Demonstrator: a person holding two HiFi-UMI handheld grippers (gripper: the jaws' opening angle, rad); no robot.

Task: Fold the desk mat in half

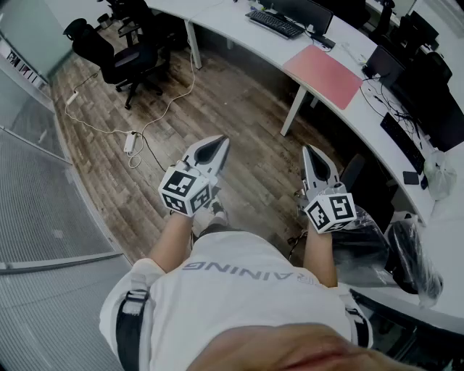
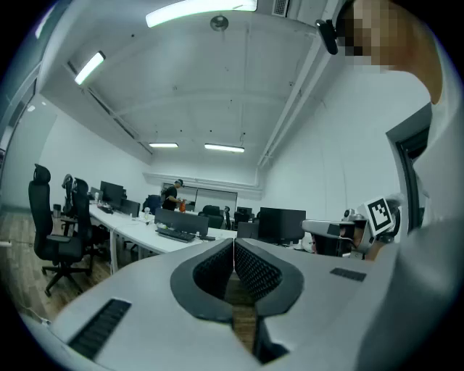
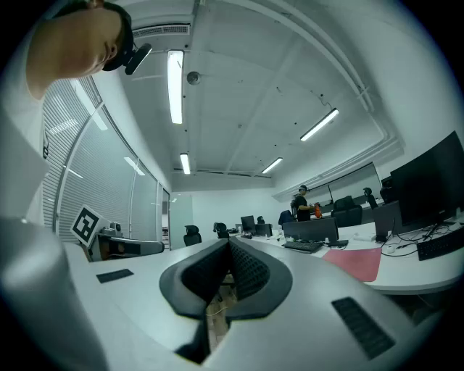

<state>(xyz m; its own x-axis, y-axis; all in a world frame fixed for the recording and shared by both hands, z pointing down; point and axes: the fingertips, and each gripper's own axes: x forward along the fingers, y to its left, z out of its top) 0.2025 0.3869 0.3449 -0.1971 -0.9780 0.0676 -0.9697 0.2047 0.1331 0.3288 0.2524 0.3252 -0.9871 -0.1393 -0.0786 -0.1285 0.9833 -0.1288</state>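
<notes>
Desk mat (image 3: 355, 262) partly behind right gripper (image 3: 229, 246)

office chair (image 1: 116, 54) | keyboard (image 1: 275, 23) on white desk (image 1: 225, 22) | power strip (image 1: 130, 141) on floor (image 1: 232, 109)

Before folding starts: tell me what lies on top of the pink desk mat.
Nothing shows on the pink desk mat; its top looks bare. It lies flat on the white desk, and whatever is beneath it is covered.
</notes>
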